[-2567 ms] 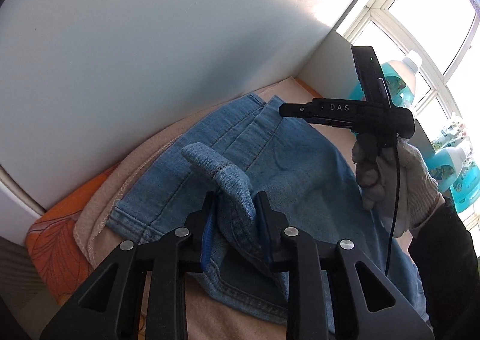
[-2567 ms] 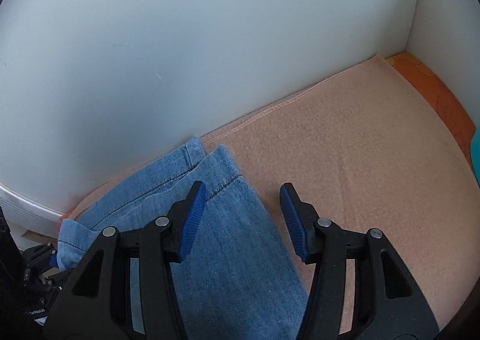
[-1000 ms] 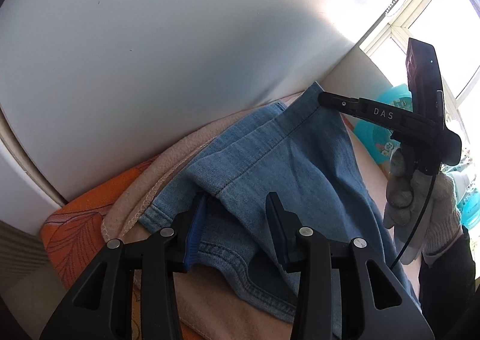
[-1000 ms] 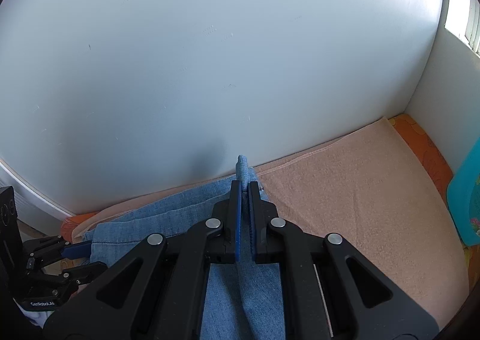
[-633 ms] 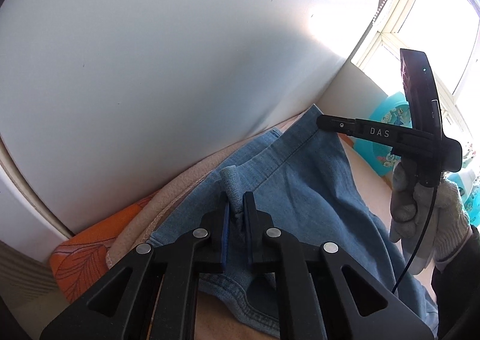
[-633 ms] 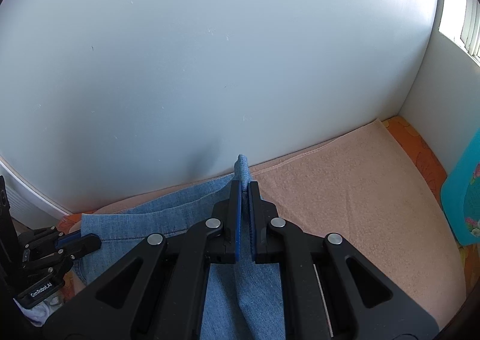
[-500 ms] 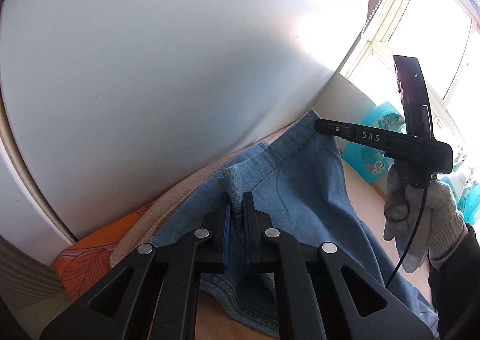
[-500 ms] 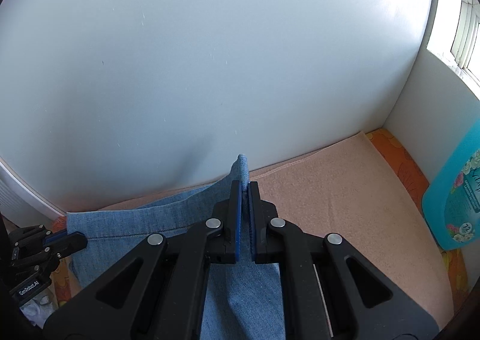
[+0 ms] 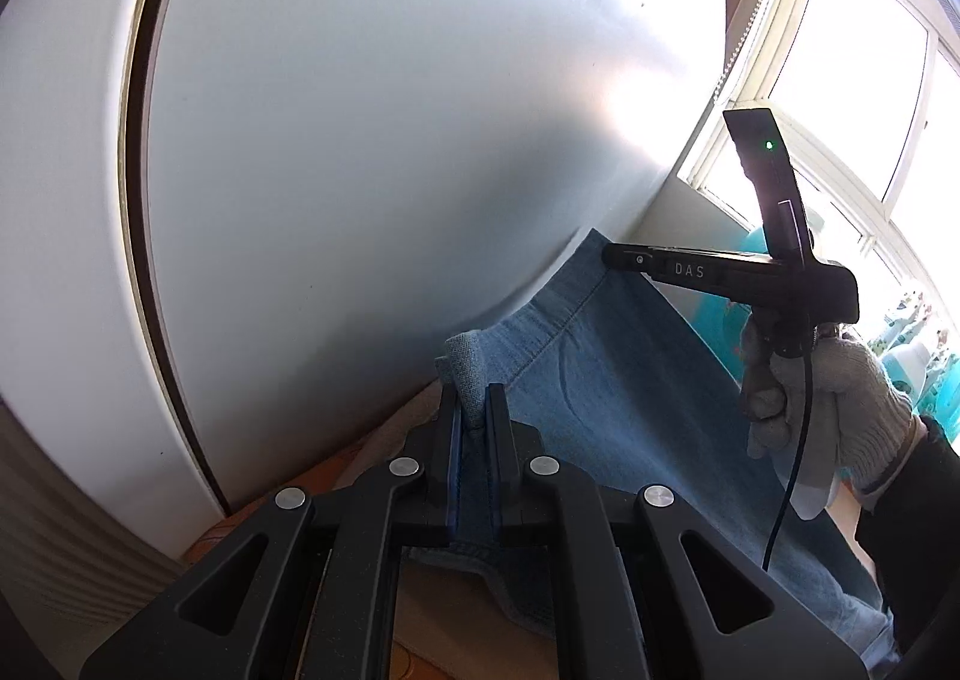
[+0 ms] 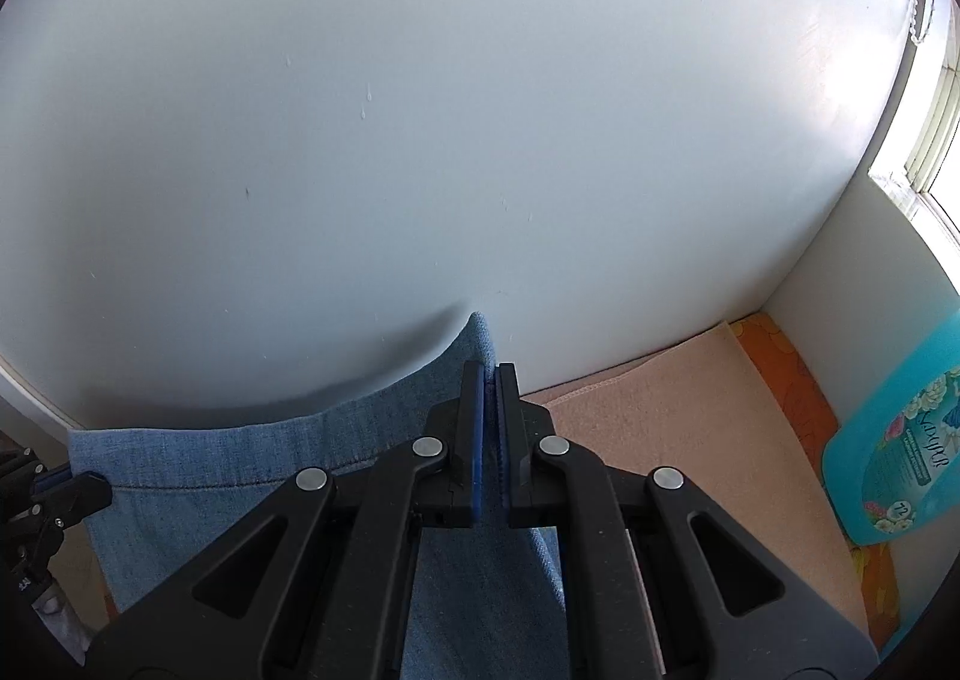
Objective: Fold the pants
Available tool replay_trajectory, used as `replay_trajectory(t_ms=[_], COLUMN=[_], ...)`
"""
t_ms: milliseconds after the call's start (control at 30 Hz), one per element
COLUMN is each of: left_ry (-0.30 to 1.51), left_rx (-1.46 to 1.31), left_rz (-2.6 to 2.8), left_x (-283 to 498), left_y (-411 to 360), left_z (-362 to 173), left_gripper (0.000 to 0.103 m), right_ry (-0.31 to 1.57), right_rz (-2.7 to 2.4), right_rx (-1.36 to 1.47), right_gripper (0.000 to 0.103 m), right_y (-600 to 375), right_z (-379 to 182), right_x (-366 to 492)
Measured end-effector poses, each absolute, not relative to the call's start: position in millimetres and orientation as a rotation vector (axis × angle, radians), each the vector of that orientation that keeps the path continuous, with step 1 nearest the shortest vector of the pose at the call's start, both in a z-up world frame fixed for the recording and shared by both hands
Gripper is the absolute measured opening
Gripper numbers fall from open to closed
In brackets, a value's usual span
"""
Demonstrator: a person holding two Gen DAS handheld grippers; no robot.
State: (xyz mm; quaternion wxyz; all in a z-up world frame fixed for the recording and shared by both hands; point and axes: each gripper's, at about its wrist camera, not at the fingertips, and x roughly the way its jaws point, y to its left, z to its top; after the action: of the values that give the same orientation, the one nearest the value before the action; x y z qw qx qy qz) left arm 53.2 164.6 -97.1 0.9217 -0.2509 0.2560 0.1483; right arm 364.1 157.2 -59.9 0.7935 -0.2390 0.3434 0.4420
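I hold the pants up off the beige towel by 2 corners of 1 hemmed edge, close to the white wall. My left gripper is clamped on a bunched corner of denim; my right gripper pinches the other corner, the edge sagging a little between them. I judge the fold about midway: the lifted end is not yet laid over the rest of the denim below, nor smoothed flat.
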Motion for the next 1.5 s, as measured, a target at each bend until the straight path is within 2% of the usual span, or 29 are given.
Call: replay_trajectory(t_ms=[267,333,400,433,500,600,767,1000,1333,1400,1500], left_ry=[0.62,0.636,0.646,0.648,0.644,0.639,0.612,0.571,0.601,0.619,0.656], left_rx=[-0.496,-0.495,-0.481,-0.471,-0.458,-0.446,-0.407,-0.34,-0.29,-0.284,-0.263], left_rz=[0.337,0.343,0.349,0.355,0.359,0.343,0.271,0.026,-0.336,-0.403,-0.504], left_x=[70,71,73,73,68,64,59,80,105,107,106], left_y=[167,168,167,167,165,163,149,103,24,5,-28], left_z=[-119,-119,-117,-115,-112,-108,-93,-60,-36,-34,-32], left_gripper=[0.006,0.008,0.012,0.014,0.028,0.03,0.03,0.03,0.031,0.043,0.044], right_ry=[0.868,0.874,0.844,0.83,0.819,0.809,0.772,0.732,0.639,0.633,0.646], right_rz=[0.959,0.955,0.949,0.949,0.946,0.93,0.88,0.762,0.409,0.337,0.246], right_rx=[-0.511,-0.495,-0.483,-0.475,-0.453,-0.398,-0.277,-0.101,0.022,0.046,0.111], right_gripper=[0.004,0.012,0.042,0.046,0.047,0.048,0.059,0.062,0.062,0.062,0.062], right_y=[167,165,158,154,142,119,64,-46,-234,-273,-333], right_z=[-106,-103,-94,-88,-76,-57,-26,2,32,34,31], right_x=[376,375,371,370,368,364,347,311,213,192,166])
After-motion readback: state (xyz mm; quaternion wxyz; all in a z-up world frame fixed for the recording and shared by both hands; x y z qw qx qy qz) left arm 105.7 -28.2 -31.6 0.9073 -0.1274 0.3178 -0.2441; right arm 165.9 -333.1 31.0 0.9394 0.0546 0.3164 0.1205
